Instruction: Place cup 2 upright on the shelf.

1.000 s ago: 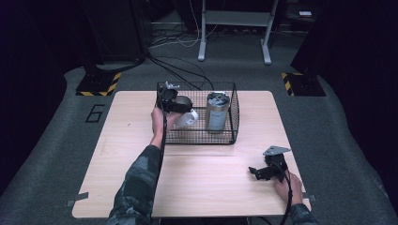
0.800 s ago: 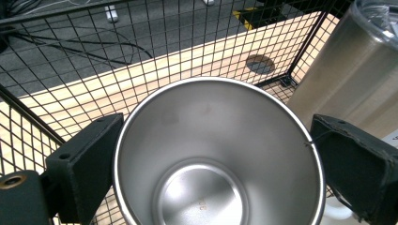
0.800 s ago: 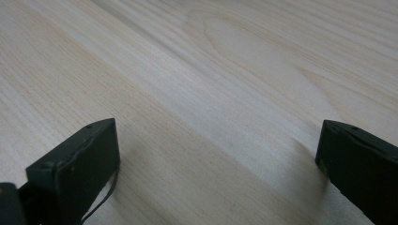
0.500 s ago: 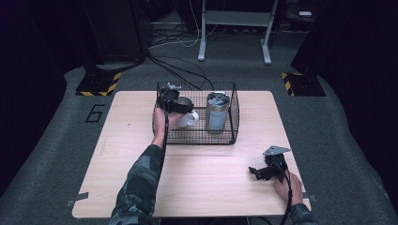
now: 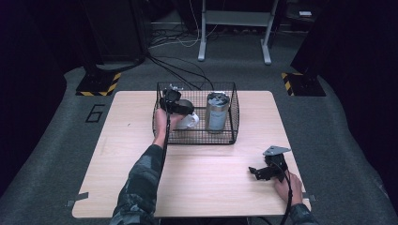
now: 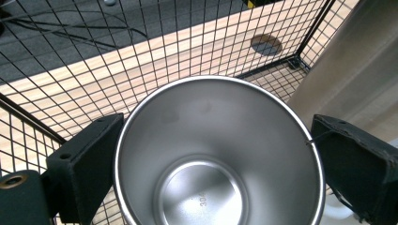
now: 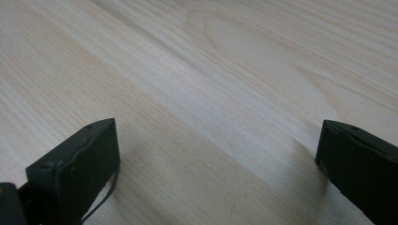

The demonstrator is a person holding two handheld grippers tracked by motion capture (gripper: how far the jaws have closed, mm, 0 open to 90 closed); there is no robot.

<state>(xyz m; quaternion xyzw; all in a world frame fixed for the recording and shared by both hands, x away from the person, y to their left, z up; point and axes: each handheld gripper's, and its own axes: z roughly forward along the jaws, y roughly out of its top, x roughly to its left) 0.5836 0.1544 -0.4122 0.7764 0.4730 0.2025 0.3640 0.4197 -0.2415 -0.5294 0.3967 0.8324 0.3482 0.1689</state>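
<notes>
A black wire basket [image 5: 196,137] stands at the back middle of the wooden table [image 5: 117,159]. My left gripper [image 5: 174,104] reaches into its left half, shut on the rim of a shiny steel cup [image 5: 186,106]. The left gripper view looks down into that cup [image 6: 216,159], with a jaw of the left gripper [image 6: 216,140] against each side of the rim. A tall steel canister [image 5: 217,111] stands upright in the basket's right half, close beside the cup [image 6: 349,70]. My right gripper [image 5: 256,172] rests low over the table's front right, open and holding nothing [image 7: 218,154].
A white object [image 5: 191,121] lies on the basket floor below the cup. The basket's mesh walls [image 6: 94,56] rise close around the left gripper. Cables, a metal stand and dark equipment sit on the floor beyond the table.
The left gripper with the cup has barely shifted inside the basket. The right gripper has stayed where it was.
</notes>
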